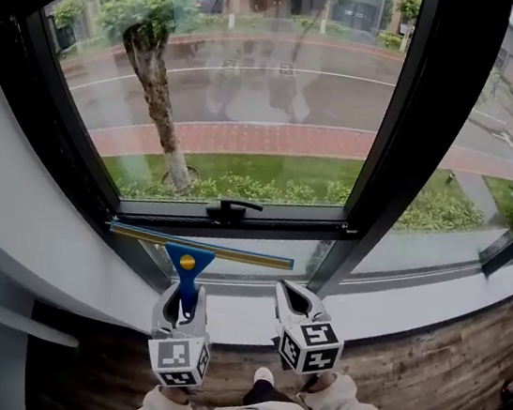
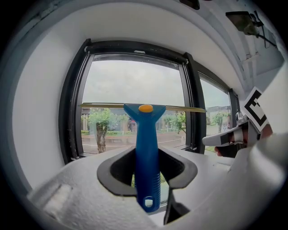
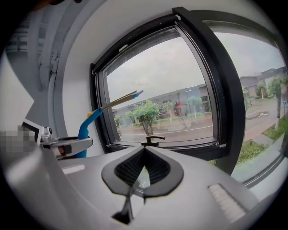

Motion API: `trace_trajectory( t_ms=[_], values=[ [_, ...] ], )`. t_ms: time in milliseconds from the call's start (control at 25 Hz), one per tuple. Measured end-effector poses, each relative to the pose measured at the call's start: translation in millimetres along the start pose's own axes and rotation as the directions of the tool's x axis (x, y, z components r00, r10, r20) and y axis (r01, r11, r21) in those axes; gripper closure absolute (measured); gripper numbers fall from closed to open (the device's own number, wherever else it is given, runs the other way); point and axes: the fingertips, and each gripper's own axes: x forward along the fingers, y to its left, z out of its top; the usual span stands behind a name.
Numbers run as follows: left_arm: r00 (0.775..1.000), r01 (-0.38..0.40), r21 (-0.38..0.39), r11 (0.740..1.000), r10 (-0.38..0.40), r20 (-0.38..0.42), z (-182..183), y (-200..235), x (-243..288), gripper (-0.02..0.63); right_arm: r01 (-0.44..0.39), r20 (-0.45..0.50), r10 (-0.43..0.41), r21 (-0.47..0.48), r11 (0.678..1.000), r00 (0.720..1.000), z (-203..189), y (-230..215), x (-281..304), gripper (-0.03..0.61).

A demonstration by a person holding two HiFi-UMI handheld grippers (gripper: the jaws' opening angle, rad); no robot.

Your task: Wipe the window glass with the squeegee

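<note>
squeegee point(image 1: 192, 264) handle: lower part hidden in left claw point(image 1: 187, 291) | window point(image 1: 252, 104) top: cut off

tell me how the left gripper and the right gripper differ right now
The left gripper is shut on the squeegee's blue handle; the right gripper has its fingers together on nothing. The left gripper holds the blade up near the window's lower frame; the right gripper hangs beside it, short of the glass. Both point toward the window.
</note>
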Motion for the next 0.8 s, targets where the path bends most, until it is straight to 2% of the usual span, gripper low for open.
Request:
trace_trajectory(
  t_ms=[240,440,720,800],
  values=[
    [1.0,0.017,-0.002,1.0,-0.016,0.021,-4.7,30.8,-81.1,0.469,0.027,0.02,-0.027,-0.022,0.999,0.999,-16.7,73.4,-47.9,0.574],
    [0.999,0.031,-0.007,1.0,-0.03,0.036,-20.6,54.3,-155.0,0.469,0.044,0.036,-0.043,-0.032,0.999,0.998,-48.6,136.6,-90.7,0.574],
    [0.997,0.07,-0.027,0.997,-0.07,0.014,-53.4,55.4,-260.8,0.469,0.065,0.007,-0.065,-0.029,0.997,0.998,-110.4,210.9,-170.4,0.574],
    [0.997,0.082,-0.03,0.996,-0.082,0.004,-59.5,52.5,-282.9,0.469,0.075,0.006,-0.075,-0.028,0.997,0.997,-117.2,222.5,-189.8,0.574]
  ],
)
